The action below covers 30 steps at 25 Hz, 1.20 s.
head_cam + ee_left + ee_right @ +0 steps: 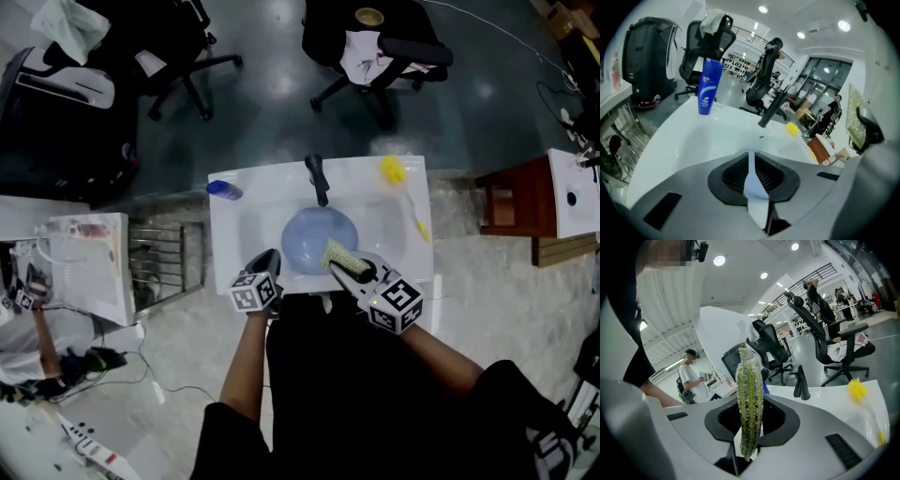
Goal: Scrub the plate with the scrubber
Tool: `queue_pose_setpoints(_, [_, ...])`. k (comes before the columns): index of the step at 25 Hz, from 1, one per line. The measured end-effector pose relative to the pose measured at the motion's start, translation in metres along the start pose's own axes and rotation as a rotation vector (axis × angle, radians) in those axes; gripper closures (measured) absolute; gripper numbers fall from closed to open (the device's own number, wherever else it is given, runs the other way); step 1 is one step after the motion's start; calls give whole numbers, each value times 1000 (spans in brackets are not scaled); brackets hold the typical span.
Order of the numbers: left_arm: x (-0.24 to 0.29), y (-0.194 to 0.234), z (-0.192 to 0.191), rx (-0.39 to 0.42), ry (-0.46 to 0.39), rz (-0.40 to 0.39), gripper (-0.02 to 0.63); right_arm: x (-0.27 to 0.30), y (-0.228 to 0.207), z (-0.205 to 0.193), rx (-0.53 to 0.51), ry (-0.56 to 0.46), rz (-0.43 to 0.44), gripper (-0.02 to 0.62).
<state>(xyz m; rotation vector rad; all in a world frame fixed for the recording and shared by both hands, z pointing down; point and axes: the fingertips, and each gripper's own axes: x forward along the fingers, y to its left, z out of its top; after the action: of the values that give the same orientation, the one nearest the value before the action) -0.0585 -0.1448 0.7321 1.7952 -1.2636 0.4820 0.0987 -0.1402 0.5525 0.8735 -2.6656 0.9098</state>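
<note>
A pale blue plate (309, 234) sits over the basin of the white sink (253, 220), below the black faucet (318, 178). My left gripper (274, 259) is at the plate's near left rim. In the left gripper view its jaws (752, 174) are shut on the plate's thin edge (751, 185). My right gripper (350, 268) is shut on a yellow-green scrubber (338, 254), which lies against the plate's near right part. In the right gripper view the scrubber (749, 399) stands upright between the jaws (749, 427).
A blue bottle (223, 189) stands at the sink's far left corner, and a yellow brush (403, 187) lies along its right side. Office chairs (375, 47) stand beyond the sink. A wire rack (169, 262) is to the left, a wooden stand (516, 202) to the right.
</note>
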Motion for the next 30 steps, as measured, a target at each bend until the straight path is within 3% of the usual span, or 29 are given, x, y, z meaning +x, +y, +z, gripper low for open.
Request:
queue_pose_setpoints(3, [27,6,-7,-7,94,-64,513,5,-8,0,24,-1,-42,537])
queue_pose_setpoints(8, [57,17,-27,4,233,-112,449,12,-15,1,64,-17,-101,537])
queue_pose_setpoints(11, [75,28,-32,-15,316,-109,443,12,-26,4,83,-23,-136,537])
queue_pose_setpoints(14, [91,35,-50,-115,418,-105,383,6,-36,0,118,-29,-179,537])
queue_pose_setpoints(16, [101,39,-57,-213,442,-103,368,3,-42,-5,140,-30,-199,537])
queue_pose_setpoints(18, [109,44,-61,-264,456,-87,368,0,-48,-8,149,-25,-209,537])
queue_pose_setpoints(23, [123,48,-77,-272,512,-49,396,-4,-59,-14,162,-16,-223,537])
queue_pose_setpoints(26, [125,45,-80,-285,518,-45,464,-8,-61,-13,160,-16,-218,537])
queue_pose_setpoints(28, [124,52,-75,-305,479,2,562,-11,-64,-12,154,-13,-213,537])
queue_pose_setpoints(30, [121,60,-69,-339,434,62,585,-15,-68,-12,155,-12,-209,537])
